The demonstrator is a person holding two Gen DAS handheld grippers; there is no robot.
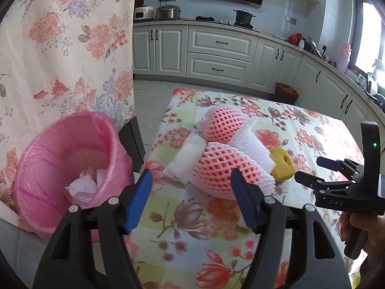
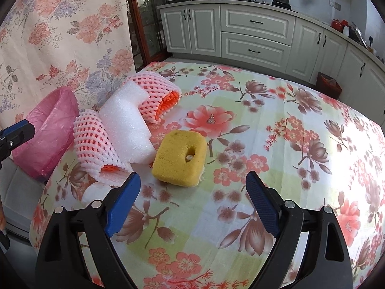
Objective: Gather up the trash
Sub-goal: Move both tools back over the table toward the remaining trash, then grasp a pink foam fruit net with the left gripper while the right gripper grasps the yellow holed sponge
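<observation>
Both wrist views looked steeply down, close over the table (image 1: 216, 252); both took in the sponge (image 2: 179, 157).

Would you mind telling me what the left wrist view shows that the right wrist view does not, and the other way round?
Only the left wrist view looks into the pink bin, where crumpled white paper lies. It also shows a white wrapped packet beside the nearer foam net, and the right gripper from the side, open.

Only the right wrist view shows the orange lining inside the farther foam net and the hole in the yellow sponge from above.

Both show the two nets, the white foam sheet, the sponge and the floral tablecloth.
</observation>
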